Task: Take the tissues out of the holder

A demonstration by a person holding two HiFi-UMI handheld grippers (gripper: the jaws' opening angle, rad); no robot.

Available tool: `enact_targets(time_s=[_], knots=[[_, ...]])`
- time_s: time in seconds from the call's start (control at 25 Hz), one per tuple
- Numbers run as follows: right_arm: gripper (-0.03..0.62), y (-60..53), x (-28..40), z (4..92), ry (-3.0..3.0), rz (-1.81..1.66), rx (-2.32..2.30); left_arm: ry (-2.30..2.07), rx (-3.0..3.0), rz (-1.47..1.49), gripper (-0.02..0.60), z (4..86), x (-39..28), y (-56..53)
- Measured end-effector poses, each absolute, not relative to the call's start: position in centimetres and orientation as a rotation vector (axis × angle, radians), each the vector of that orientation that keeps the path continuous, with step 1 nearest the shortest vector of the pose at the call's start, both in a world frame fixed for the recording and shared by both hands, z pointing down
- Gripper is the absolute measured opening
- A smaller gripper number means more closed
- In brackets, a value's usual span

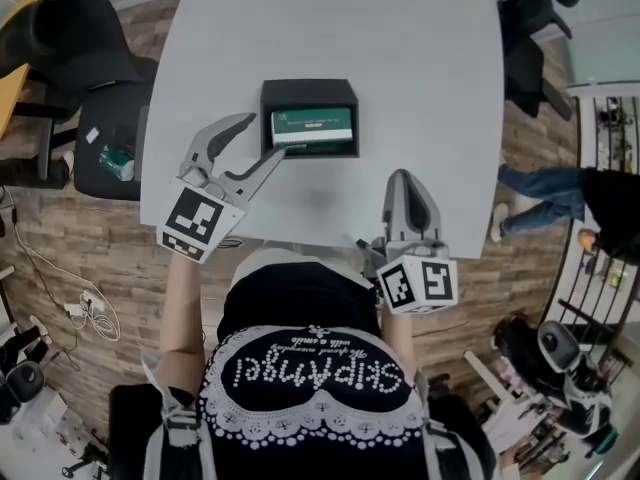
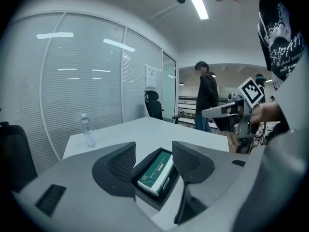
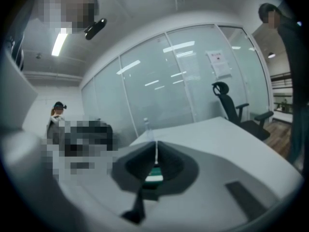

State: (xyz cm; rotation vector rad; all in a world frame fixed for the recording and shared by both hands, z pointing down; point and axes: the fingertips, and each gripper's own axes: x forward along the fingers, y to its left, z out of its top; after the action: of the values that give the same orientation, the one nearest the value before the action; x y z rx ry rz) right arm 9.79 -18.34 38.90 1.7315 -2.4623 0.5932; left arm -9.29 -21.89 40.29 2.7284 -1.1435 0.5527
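Observation:
A black open-topped holder (image 1: 309, 90) stands in the middle of the white table (image 1: 430, 68), with a green and white tissue pack (image 1: 312, 125) lying in it. My left gripper (image 1: 265, 136) is open just to the holder's near left, one fingertip by its front left corner. In the left gripper view the pack (image 2: 157, 174) shows between the spread jaws of this gripper (image 2: 153, 154), untouched. My right gripper (image 1: 403, 178) hovers over the table's near edge, right of the holder, jaws together and empty. In the right gripper view a strip of the pack (image 3: 155, 174) shows past its shut tips (image 3: 155, 159).
A clear water bottle (image 2: 87, 130) stands at the table's far edge. Black office chairs (image 1: 90, 48) stand left of the table, another (image 2: 153, 103) beyond it. A person (image 1: 560, 193) stands on the wooden floor at the right. Glass partition walls enclose the room.

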Motion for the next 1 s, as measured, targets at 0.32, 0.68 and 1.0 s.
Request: enact_targets(time_s=[0.32, 0.68, 1.0], knots=[[0.032, -19.0, 11.7, 40.3, -2.398, 0.649, 1.770, -0.879, 2.716, 0.768, 0.286, 46.2, -6.4, -24.0], [0.032, -19.9, 13.6, 41.6, -2.334, 0.695, 1.803, -0.687, 2.631, 0.971, 0.311, 52.0, -4.8, -25.1], [0.032, -20.8, 13.8, 42.1, -2.316, 0.717, 1.792, -0.558, 2.549, 1.157, 0.328, 56.3, -4.6, -24.7]])
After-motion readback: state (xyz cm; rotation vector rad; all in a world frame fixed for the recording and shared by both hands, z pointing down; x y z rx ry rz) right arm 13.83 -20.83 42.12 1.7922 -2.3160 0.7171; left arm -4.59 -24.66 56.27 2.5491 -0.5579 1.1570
